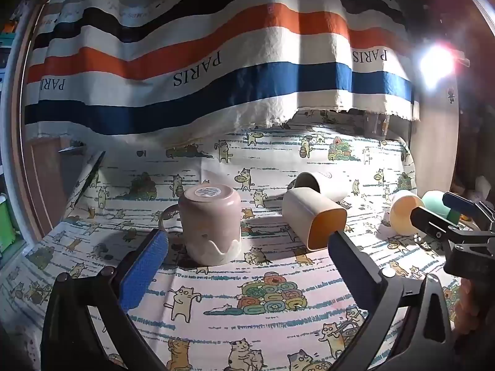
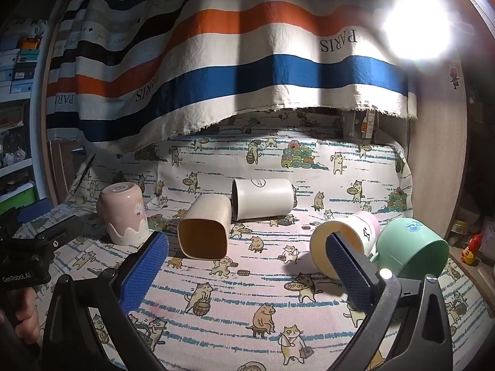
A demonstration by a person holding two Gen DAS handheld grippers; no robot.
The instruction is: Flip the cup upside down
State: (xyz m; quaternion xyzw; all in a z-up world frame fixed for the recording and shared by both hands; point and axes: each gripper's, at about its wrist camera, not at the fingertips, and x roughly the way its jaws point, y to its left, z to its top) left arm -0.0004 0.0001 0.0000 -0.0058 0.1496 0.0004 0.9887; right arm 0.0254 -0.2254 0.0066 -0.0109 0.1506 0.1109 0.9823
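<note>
Standing mouth-down on the cat-print cloth (image 1: 266,315) that covers the table, the pink cup (image 1: 210,222) shows its base and a round sticker upward; its handle points away from the left claw's view to the left. The left claw (image 1: 244,244) sits just in front of this cup with its fingers spread wide apart, gripping nothing; the blue-padded finger (image 1: 144,273) is near the cup's lower left, apart from it.

Four further cups lie on their sides. A beige square cup (image 2: 205,227) with an orange interior lies beside the pink cup, its mouth toward the cameras. A white cup (image 2: 263,198) lies just behind it, the two appearing to touch at the rims. To the right, a cream cup (image 2: 343,239) with a pink base lies mouth forward, and a green mug (image 2: 411,247) lies against it.

The right claw (image 2: 247,247) is held low over the cloth, fingers wide apart and empty. Its right finger (image 2: 346,266) overlaps the cream cup's mouth in the picture; contact cannot be confirmed.

A striped cloth (image 1: 216,61) printed "PARIS" hangs behind the table. A bright lamp (image 2: 417,27) glares at the upper right. The left claw's body is visible at the left edge of the right wrist view.
</note>
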